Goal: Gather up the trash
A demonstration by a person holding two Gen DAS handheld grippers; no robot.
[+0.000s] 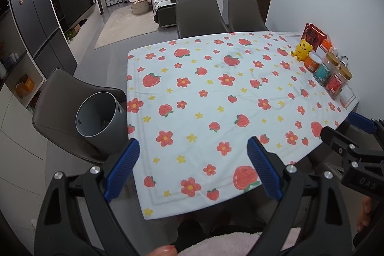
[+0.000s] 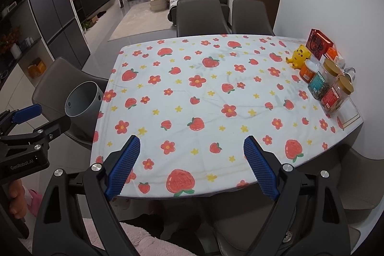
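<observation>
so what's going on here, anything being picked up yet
Nothing is held yet. A person holds the left hand-held gripper and the right hand-held gripper, both open and empty, over the near edge of the table with the strawberry tablecloth. A grey bin sits on a chair at the left. Jars stand at the table's far right.

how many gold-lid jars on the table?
2. Teal-label jar and red-label jar, side by side at the table's right edge, by the wall. More could hide behind them.
</observation>
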